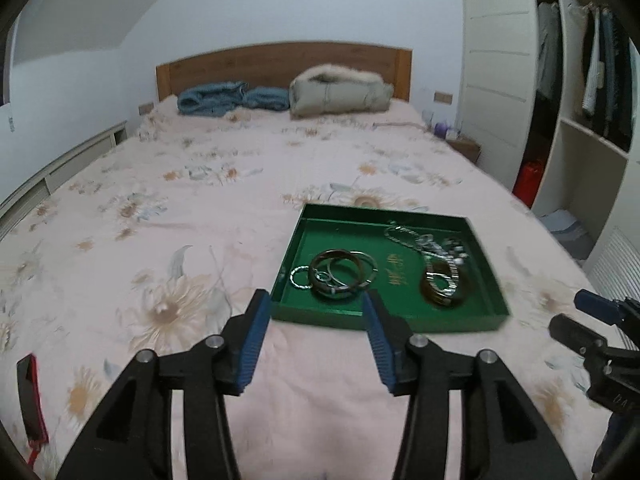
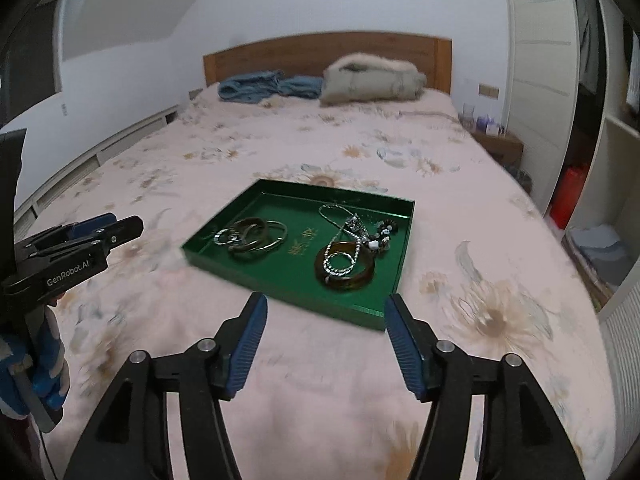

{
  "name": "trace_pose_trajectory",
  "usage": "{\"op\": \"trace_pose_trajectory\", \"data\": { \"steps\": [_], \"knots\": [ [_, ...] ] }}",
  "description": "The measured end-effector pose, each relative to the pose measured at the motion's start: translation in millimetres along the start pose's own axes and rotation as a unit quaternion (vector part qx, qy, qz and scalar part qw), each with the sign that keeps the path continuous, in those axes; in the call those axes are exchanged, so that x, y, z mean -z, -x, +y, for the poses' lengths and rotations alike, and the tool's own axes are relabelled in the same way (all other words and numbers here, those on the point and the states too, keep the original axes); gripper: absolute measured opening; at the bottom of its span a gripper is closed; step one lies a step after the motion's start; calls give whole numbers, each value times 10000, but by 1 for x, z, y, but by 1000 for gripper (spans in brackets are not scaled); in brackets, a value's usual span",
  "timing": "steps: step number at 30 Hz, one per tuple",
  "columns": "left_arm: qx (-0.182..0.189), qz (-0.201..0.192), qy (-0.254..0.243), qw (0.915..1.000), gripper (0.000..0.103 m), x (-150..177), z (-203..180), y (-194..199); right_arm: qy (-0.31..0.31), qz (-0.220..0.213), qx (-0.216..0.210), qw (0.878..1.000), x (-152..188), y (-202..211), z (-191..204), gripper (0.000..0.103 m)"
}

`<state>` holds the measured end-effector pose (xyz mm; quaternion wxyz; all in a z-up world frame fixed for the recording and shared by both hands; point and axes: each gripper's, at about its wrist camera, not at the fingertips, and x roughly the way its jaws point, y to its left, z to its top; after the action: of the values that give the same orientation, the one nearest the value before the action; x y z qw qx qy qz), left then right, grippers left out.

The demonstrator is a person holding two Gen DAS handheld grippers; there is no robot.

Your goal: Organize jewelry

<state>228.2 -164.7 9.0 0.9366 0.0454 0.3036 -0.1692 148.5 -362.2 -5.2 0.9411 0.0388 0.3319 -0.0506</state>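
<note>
A shallow green tray (image 1: 372, 316) (image 2: 280, 288) lies on the floral bedspread. In its left half sits a pile of metal and dark bangles (image 1: 340, 274) (image 2: 252, 238). In its right half a brown bangle (image 1: 444, 290) (image 2: 346, 272) lies tangled with a silver chain (image 1: 416, 238) (image 2: 344, 220) and beads (image 2: 382, 236). My left gripper (image 1: 316, 302) is open just short of the tray's near edge, with nothing between its pads. My right gripper (image 2: 326, 306) is open too, near the tray's front corner, and holds nothing. Each gripper shows at the edge of the other's view.
The bed (image 1: 200, 208) stretches back to a wooden headboard (image 1: 280, 62), with folded blue clothes (image 1: 224, 98) and a beige coat (image 1: 340, 92) near it. An open wardrobe (image 1: 580, 100) stands on the right. A red and black object (image 1: 30, 396) lies at the bed's near left.
</note>
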Motion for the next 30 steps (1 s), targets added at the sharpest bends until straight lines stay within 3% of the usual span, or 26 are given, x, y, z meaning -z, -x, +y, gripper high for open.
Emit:
{"op": "trace_pose_trajectory", "data": {
  "steps": [9, 16, 20, 28, 30],
  "knots": [
    [16, -513, -62, 9987, 63, 31, -13, 105, 303, -387, 193, 9986, 43, 94, 25, 67],
    [-245, -839, -221, 9959, 65, 53, -21, 172, 447, -680, 318, 9962, 65, 152, 38, 74],
    [-249, -942, -237, 9950, 65, 62, -20, 194, 452, -817, 363, 9950, 73, 174, 44, 78],
    [-252, -1121, -280, 9930, 65, 77, -21, 225, 375, -1020, 437, 9931, 86, 202, 44, 101],
    [-246, -1129, -284, 9929, 65, 79, -21, 230, 350, -1034, 439, 9931, 89, 205, 44, 103]
  ]
}}
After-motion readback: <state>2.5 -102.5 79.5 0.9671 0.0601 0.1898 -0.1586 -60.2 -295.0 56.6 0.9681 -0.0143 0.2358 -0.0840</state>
